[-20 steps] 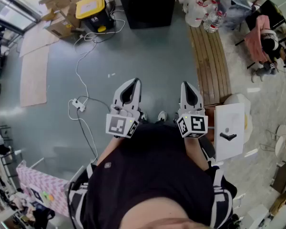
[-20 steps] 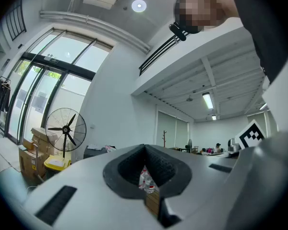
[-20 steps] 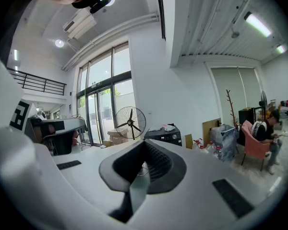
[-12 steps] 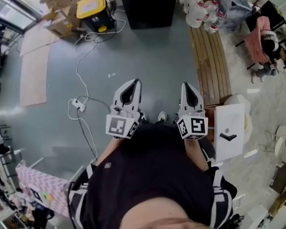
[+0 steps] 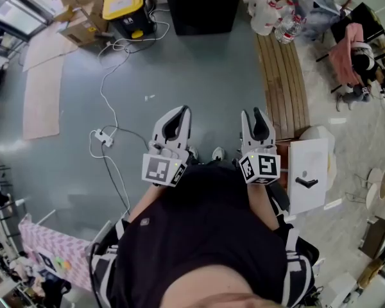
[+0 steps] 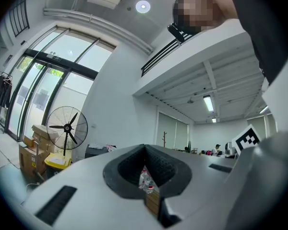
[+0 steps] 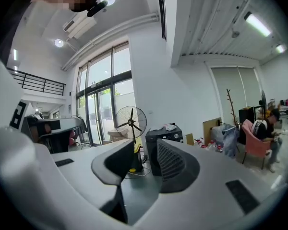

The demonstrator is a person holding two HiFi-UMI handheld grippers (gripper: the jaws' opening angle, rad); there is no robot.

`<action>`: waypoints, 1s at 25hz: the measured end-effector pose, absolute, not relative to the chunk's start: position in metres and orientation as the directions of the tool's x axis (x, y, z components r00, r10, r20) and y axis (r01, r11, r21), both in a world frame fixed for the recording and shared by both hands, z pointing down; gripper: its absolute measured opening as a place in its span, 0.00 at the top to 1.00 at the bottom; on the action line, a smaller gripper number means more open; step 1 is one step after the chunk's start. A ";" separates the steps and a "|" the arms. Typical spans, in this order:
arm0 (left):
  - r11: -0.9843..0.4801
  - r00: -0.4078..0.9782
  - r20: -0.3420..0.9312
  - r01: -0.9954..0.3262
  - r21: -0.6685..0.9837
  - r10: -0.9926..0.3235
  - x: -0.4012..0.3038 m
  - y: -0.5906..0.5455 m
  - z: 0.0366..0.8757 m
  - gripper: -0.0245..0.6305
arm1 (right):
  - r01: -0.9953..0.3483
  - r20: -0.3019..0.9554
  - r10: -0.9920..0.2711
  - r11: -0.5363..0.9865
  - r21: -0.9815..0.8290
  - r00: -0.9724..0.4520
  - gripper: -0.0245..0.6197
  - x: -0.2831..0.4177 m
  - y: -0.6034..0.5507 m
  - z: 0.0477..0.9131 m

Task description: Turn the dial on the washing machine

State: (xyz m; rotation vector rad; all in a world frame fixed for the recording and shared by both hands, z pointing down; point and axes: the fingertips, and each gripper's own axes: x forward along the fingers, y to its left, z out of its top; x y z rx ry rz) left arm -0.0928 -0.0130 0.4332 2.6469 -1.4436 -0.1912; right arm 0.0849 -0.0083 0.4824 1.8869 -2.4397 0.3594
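Observation:
The washing machine [image 5: 199, 5], a black box, stands on the grey floor far ahead of both grippers, at the top of the head view. In the right gripper view the washing machine [image 7: 164, 139] shows partly between the jaws. Its dial is too small to make out. My left gripper [image 5: 178, 110] is held in front of the person's chest, jaw tips touching and nothing held; the left gripper [image 6: 145, 147] shows its pads meeting. My right gripper [image 5: 255, 113] is alongside it, jaws apart. The right gripper [image 7: 146, 152] has nothing between its pads.
A yellow-lidded box [image 5: 123, 5] and cardboard boxes [image 5: 83, 24] sit left of the machine. A white cable with a power strip [image 5: 101, 135] trails over the floor. A wooden bench [image 5: 282, 76], water bottles [image 5: 273, 15], a white cabinet [image 5: 308, 175] and a seated person [image 5: 359, 59] are at the right.
The right gripper's jaws have parted; their tips were together before. The head view has shifted a little. The left gripper has kept its place.

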 end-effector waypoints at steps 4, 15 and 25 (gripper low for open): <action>-0.546 0.544 -0.062 -0.817 0.185 -0.837 -0.094 -0.009 0.431 0.93 | -0.964 0.175 -0.955 0.215 -0.155 -0.241 0.73 0.088 -0.008 0.481; -0.558 0.567 -0.026 -0.801 0.218 -0.823 -0.097 -0.007 0.439 0.93 | -0.968 0.175 -0.959 0.196 -0.154 -0.223 0.73 0.085 -0.018 0.477; -0.532 0.539 -0.016 -0.826 0.187 -0.842 -0.100 -0.056 0.441 0.93 | -0.954 0.159 -0.948 0.252 -0.161 -0.277 0.73 0.074 -0.080 0.490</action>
